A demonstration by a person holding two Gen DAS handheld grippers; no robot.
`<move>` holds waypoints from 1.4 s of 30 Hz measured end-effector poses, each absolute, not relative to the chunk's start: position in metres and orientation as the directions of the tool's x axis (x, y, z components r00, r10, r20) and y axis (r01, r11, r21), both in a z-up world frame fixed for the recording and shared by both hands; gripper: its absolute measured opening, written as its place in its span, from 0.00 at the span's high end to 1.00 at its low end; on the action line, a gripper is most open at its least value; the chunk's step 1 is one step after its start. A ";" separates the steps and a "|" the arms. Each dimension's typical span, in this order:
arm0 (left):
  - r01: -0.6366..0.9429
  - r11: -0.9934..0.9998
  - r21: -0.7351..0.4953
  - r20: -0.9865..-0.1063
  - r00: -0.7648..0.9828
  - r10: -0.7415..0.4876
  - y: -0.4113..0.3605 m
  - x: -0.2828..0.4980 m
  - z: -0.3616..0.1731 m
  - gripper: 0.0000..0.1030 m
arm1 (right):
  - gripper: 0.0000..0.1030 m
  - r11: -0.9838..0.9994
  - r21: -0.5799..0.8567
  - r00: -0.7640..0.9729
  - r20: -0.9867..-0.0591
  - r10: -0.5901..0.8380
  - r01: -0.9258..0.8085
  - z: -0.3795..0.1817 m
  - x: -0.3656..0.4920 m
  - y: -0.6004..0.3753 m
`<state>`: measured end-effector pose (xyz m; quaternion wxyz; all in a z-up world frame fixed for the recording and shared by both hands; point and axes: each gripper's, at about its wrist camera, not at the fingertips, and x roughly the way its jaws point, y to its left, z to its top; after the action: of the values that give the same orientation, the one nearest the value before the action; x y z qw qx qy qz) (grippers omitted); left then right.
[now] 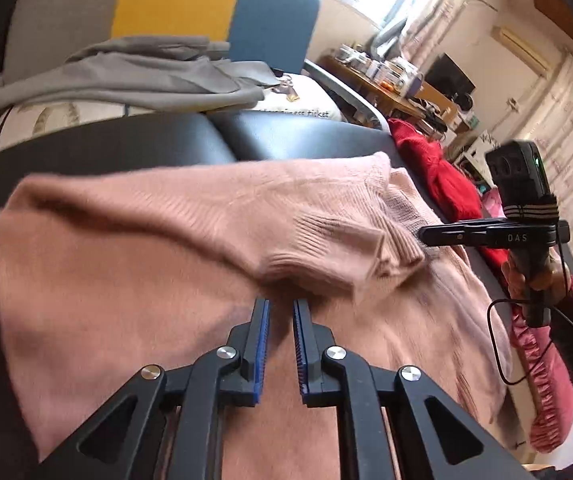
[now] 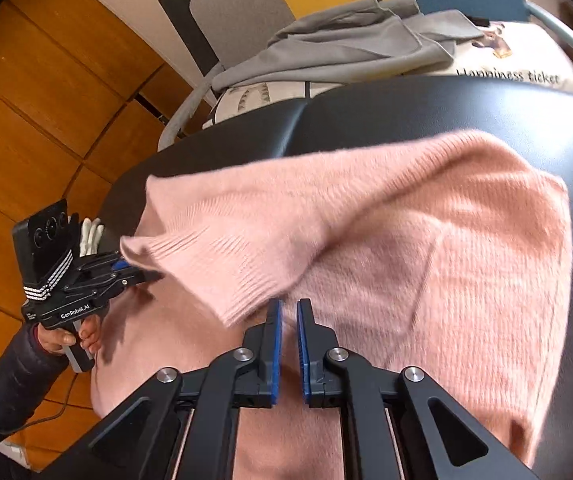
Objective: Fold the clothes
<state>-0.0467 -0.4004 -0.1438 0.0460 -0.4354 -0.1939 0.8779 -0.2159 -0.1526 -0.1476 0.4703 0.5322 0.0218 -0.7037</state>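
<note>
A pink knit sweater (image 1: 126, 260) (image 2: 466, 260) lies spread on a black padded table (image 1: 146, 140) (image 2: 406, 108). One part is folded over the body, and its ribbed edge (image 1: 326, 272) (image 2: 190, 268) runs from one gripper to the other. My left gripper (image 1: 281, 306) (image 2: 146, 276) points down at one end of that edge, its blue pads a narrow gap apart with no cloth seen between them. At the other end my right gripper (image 2: 289, 306) (image 1: 420, 236) shows the same narrow gap, and the edge's corner lies just beside its tips.
A grey garment (image 1: 126, 76) (image 2: 346, 52) lies on a printed cushion (image 2: 506, 76) on a chair beyond the table. A red garment (image 1: 438, 172) hangs at the table's right side. Wood panelling (image 2: 46, 100) stands to the left, a cluttered desk (image 1: 386, 76) further back.
</note>
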 end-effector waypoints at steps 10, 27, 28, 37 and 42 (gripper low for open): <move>0.117 -0.854 -0.506 -0.611 -0.748 0.260 -0.424 -0.057 -0.100 0.88 | 0.84 -0.544 0.379 -0.113 -0.736 -0.668 0.749 -0.110 -0.185 -0.170; 0.131 -0.944 -0.302 -0.737 -0.660 0.144 -0.366 -0.068 -0.168 0.88 | 0.85 -0.624 0.273 -0.194 -0.795 -0.575 0.732 -0.169 -0.171 -0.183; 0.142 -0.947 -0.287 -0.737 -0.665 0.124 -0.362 -0.068 -0.168 0.88 | 0.85 -0.625 0.259 -0.211 -0.790 -0.576 0.736 -0.170 -0.168 -0.182; 0.223 -0.934 -0.279 -0.747 -0.662 0.065 -0.360 -0.066 -0.152 0.88 | 0.85 -0.640 0.218 -0.274 -0.770 -0.577 0.736 -0.170 -0.162 -0.187; 0.264 -0.939 -0.219 -0.757 -0.653 -0.007 -0.351 -0.047 -0.144 0.88 | 0.85 -0.663 0.223 -0.293 -0.765 -0.573 0.714 -0.170 -0.158 -0.186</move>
<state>-0.0473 -0.3506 -0.1438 -0.0755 -0.4097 -0.1570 0.8954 -0.1584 -0.1863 -0.1704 0.4023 0.4377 0.0808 -0.8000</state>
